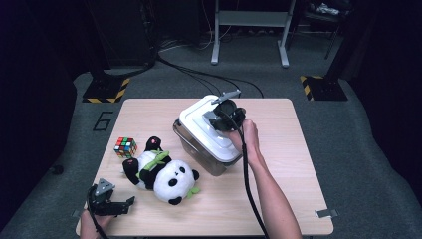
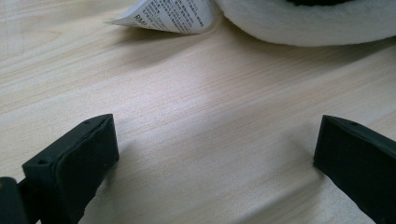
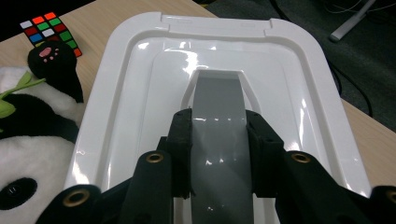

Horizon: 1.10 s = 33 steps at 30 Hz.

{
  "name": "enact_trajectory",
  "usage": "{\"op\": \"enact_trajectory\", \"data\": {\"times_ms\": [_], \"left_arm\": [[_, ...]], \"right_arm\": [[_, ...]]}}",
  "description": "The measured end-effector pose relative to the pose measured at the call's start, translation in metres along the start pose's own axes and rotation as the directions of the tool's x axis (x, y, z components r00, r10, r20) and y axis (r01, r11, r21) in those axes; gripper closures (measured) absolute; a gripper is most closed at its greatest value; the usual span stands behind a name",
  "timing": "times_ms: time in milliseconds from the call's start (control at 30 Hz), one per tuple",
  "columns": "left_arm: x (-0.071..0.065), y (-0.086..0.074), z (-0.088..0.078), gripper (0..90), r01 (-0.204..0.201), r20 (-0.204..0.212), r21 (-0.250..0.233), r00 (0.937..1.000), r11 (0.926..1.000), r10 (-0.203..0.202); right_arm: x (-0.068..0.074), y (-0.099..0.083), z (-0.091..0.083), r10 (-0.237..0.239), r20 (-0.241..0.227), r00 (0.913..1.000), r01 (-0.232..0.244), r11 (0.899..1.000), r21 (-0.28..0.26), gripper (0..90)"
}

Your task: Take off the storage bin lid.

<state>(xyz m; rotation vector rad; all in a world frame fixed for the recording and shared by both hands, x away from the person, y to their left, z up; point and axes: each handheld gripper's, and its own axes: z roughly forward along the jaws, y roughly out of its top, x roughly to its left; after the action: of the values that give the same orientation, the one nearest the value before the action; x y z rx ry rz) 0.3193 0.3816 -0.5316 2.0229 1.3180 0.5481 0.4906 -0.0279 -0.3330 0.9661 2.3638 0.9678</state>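
The light wooden table (image 1: 278, 199) is carrying everything, and the clear plastic storage box (image 1: 196, 144) with a white lid (image 3: 116, 116) is sitting near its middle, a little toward the far side. The step in hand is, as I judge it, lifting this lid by its grey handle (image 3: 219, 107).

The black and white plush panda (image 1: 161, 172) is lying just to the left of the box, and the colourful puzzle cube (image 1: 125, 147) is resting farther left.

The right hand-held gripper (image 3: 218, 135) is pressing its two jaws on both sides of the grey handle, so it is gripping the handle. To do it well, the pull should probably be straight up and slow, otherwise the box may be tipping toward the panda.

The left hand-held gripper (image 1: 117, 205) is waiting at the near left corner with its jaws wide apart and nothing between them. It could be holding the box down.
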Motion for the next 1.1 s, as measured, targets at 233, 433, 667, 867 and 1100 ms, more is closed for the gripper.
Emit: {"op": "enact_trajectory", "data": {"times_ms": [233, 433, 667, 867, 1100], "left_arm": [[0.000, 0.000, 0.000, 0.0, 0.000, 0.000, 0.000, 1.0000, 1.0000, 0.000], [0.000, 0.000, 0.000, 0.0, -0.001, 0.000, 0.001, 1.0000, 1.0000, 0.001], [0.000, 0.000, 0.000, 0.0, 0.001, 0.000, -0.001, 1.0000, 1.0000, -0.001], [0.000, 0.000, 0.000, 0.0, 0.001, 0.000, -0.001, 1.0000, 1.0000, -0.001], [0.000, 0.000, 0.000, 0.0, 0.001, 0.000, -0.001, 1.0000, 1.0000, -0.001]], "right_arm": [[-0.015, -0.007, -0.013, 0.030, 0.028, 0.9992, -0.030, 1.000, -0.008, 66.6], [-0.028, -0.014, -0.024, 0.057, 0.053, 0.9970, -0.056, 0.998, -0.017, 66.6], [-0.045, -0.026, -0.034, 0.099, 0.087, 0.9913, -0.098, 0.995, -0.022, 66.5], [-0.059, -0.037, -0.040, 0.150, 0.112, 0.9824, -0.146, 0.988, -0.038, 66.5], [-0.073, -0.048, -0.047, 0.196, 0.143, 0.9701, -0.191, 0.980, -0.045, 66.5]]}}
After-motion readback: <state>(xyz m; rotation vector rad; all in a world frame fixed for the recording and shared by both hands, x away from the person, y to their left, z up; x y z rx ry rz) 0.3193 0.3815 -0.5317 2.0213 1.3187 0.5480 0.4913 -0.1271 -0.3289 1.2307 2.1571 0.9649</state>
